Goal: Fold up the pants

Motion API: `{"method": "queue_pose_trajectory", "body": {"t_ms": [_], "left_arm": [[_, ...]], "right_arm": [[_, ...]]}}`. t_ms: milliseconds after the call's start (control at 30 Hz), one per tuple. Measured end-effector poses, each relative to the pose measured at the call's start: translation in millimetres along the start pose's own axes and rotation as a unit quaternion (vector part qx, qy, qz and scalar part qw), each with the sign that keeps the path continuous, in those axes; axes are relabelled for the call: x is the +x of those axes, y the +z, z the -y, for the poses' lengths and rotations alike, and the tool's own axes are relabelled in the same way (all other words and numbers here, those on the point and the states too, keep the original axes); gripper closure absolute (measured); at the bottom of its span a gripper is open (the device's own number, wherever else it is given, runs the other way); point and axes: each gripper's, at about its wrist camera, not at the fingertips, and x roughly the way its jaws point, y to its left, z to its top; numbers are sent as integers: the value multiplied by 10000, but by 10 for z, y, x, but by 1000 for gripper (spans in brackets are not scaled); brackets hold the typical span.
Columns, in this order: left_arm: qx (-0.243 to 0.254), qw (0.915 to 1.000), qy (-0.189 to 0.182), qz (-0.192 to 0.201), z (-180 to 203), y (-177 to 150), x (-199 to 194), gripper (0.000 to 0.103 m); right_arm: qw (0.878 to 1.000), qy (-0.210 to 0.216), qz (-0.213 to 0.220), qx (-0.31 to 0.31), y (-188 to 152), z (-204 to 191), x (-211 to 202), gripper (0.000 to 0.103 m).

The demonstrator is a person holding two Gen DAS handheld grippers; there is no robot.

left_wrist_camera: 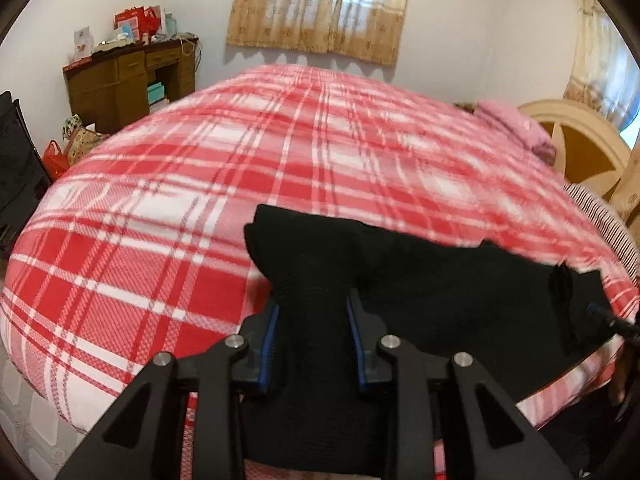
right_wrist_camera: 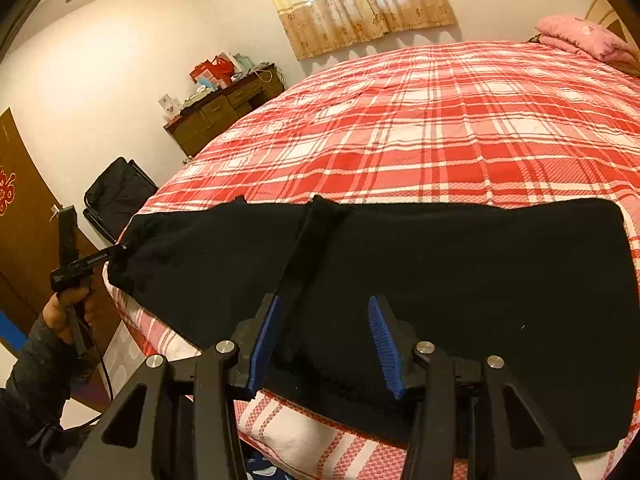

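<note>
Left wrist: tongs (left_wrist_camera: 314, 312) clamp pants (left_wrist_camera: 420, 280); desk (left_wrist_camera: 128, 80) behind.

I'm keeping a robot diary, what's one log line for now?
step: folding | pants: on bed | left tool: gripping pants | right tool: open around pants edge

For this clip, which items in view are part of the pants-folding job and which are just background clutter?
Part of the job:
black pants
left gripper, shut on the pants
right gripper, fingers apart over the pants
plaid bedspread, the work surface

Just lying about:
pink pillow
wooden desk
black suitcase
curtains
</note>
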Motion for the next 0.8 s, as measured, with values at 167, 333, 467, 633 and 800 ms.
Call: {"method": "queue_pose_trajectory", "body": {"t_ms": [167, 333, 467, 633, 800], "left_arm": [[-161, 9984, -428, 344, 127, 127, -243, 73], [-53, 9955, -733, 605, 354, 230, -437, 73], [30, 9918, -1047, 735, 591, 310, -543, 73], [256, 9862, -1412, 830, 951, 414, -630, 73], [621, 9789, -1782, 782, 1439, 492, -616, 73]], "right_arm": [[10000, -46, 65, 48, 11, 29, -31, 55], [9996, -94, 216, 130, 49, 69, -107, 55], [9990, -149, 313, 271, 91, 141, -189, 55], [9975, -270, 438, 480, 149, 241, -326, 55], [9942, -445, 629, 747, 151, 423, -566, 55]]}}
